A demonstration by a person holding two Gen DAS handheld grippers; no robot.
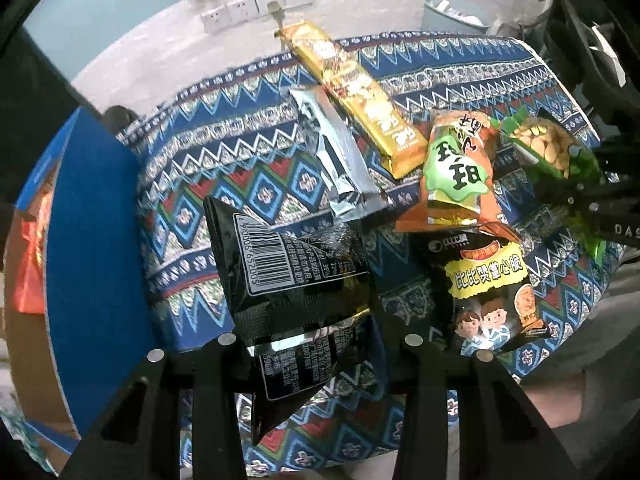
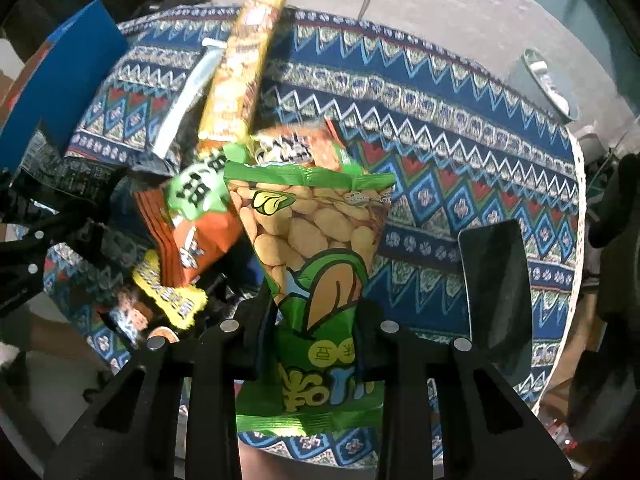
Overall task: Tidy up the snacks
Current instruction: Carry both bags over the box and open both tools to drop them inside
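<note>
My left gripper (image 1: 316,344) is shut on a black snack bag (image 1: 288,276) with a barcode, held just above the patterned tablecloth (image 1: 224,168). My right gripper (image 2: 314,320) is shut on a green peanut bag (image 2: 316,240); it also shows at the right of the left wrist view (image 1: 548,148). On the cloth lie a long gold pack (image 1: 356,92), a silver pack (image 1: 336,152), an orange and green bag (image 1: 460,172) and a dark cartoon bag (image 1: 492,292). The right wrist view shows the gold pack (image 2: 244,64) and the orange bag (image 2: 196,216) too.
A blue-sided cardboard box (image 1: 92,248) stands at the left with a red pack (image 1: 30,264) inside. A black phone (image 2: 496,280) lies on the cloth at the right. A grey bin (image 1: 452,16) stands behind the table. Wall sockets (image 1: 256,6) are on the floor-level wall.
</note>
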